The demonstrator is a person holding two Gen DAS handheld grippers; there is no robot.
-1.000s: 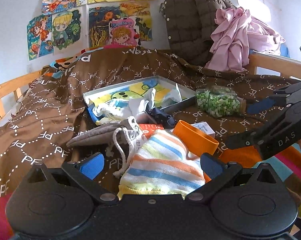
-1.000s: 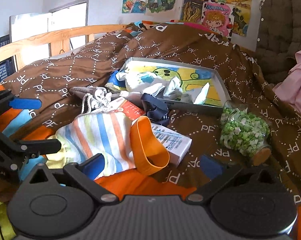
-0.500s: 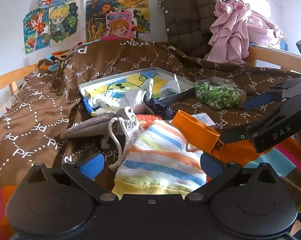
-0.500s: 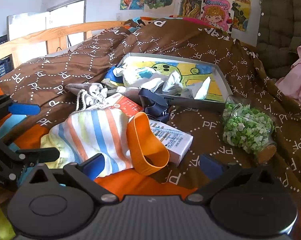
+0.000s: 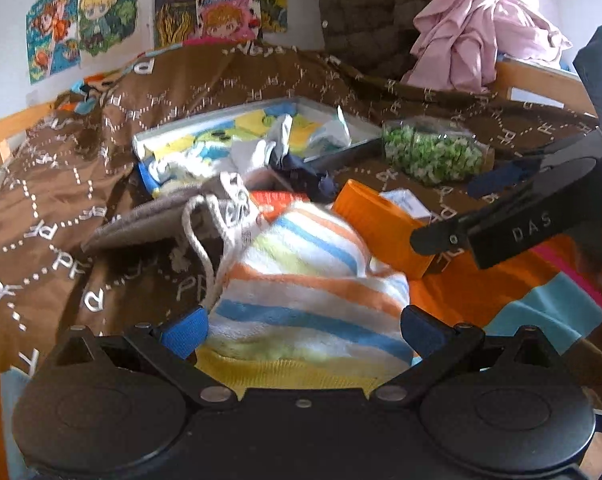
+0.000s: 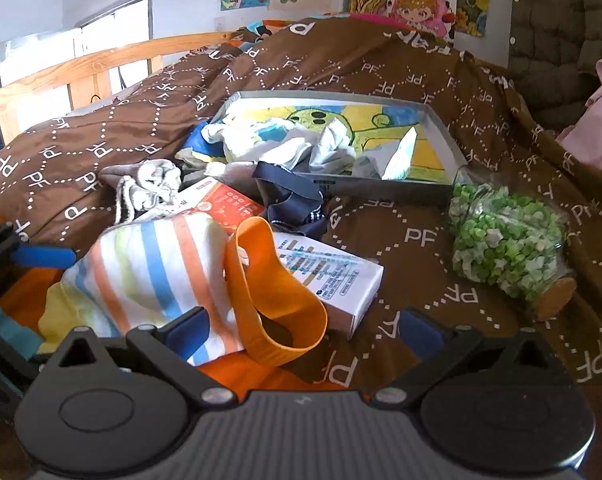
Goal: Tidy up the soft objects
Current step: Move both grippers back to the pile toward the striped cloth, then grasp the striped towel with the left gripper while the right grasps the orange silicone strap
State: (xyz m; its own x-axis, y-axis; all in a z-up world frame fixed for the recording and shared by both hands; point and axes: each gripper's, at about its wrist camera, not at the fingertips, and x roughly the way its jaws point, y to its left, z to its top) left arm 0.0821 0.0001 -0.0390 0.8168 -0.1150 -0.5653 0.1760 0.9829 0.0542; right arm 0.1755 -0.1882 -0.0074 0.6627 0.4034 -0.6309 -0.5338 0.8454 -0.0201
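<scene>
A striped towel (image 5: 309,280) (image 6: 153,272) lies on the brown quilt, and its near end sits between the fingers of my open left gripper (image 5: 303,330). An orange elastic band (image 5: 377,228) (image 6: 277,292) stands looped at the towel's right edge. My right gripper (image 6: 305,330) is open just in front of the band; the left wrist view shows it coming in from the right (image 5: 457,208). A grey drawstring pouch (image 5: 161,220) (image 6: 149,184) and a navy cloth (image 5: 301,172) (image 6: 293,200) lie behind. White cloths (image 6: 301,148) fill the cartoon-printed tray (image 6: 381,190).
A jar of green paper stars (image 6: 505,240) (image 5: 433,152) lies on its side at the right. A white box (image 6: 333,280) and a red box (image 6: 225,204) sit under the soft things. A pink garment (image 5: 473,32) and a quilted jacket (image 5: 365,8) hang behind the bed rail.
My left gripper has moved forward, so the striped towel now fills the gap between its fingers. The right gripper has crept closer to the orange band. Both stay open.
</scene>
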